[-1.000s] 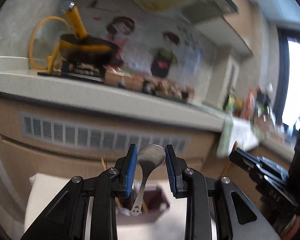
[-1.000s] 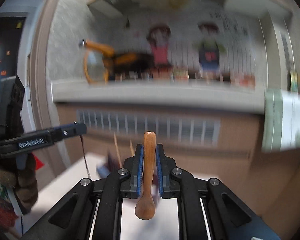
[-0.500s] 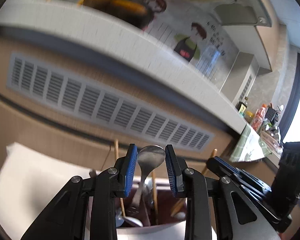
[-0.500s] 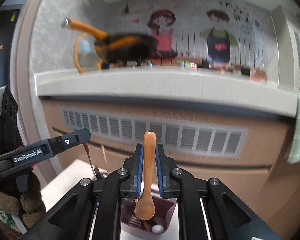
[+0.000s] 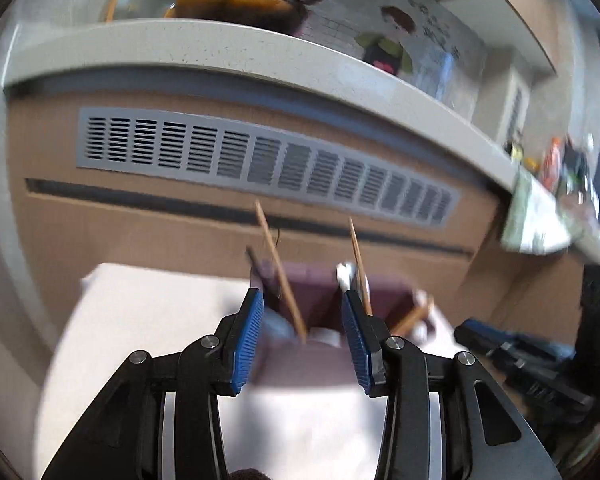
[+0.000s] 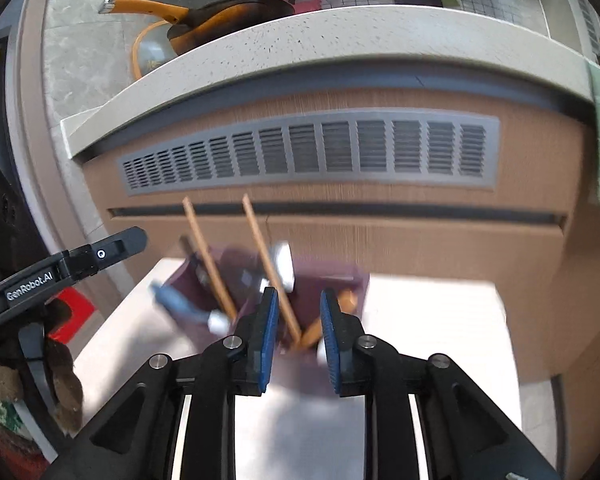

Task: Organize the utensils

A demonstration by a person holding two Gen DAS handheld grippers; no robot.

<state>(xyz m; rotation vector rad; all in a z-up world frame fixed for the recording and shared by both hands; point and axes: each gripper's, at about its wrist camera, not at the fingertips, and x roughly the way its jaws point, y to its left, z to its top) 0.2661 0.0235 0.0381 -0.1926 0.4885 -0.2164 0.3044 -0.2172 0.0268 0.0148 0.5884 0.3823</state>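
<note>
We found the utensil holder standing on the tabletop, toward its far edge, just before the cabinet front. Two chopsticks leaned in the holder, tilted leftward. A vent grille ran across the cabinet above it. Higher up, a pan sat on the counter ledge.

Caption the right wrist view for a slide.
Open right claw above a purple utensil holder holding chopsticks.

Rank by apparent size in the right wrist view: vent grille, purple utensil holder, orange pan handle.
1. Vent grille, widest.
2. Purple utensil holder, though nearer the camera and blurred.
3. Orange pan handle, smallest, but farthest away.
</note>
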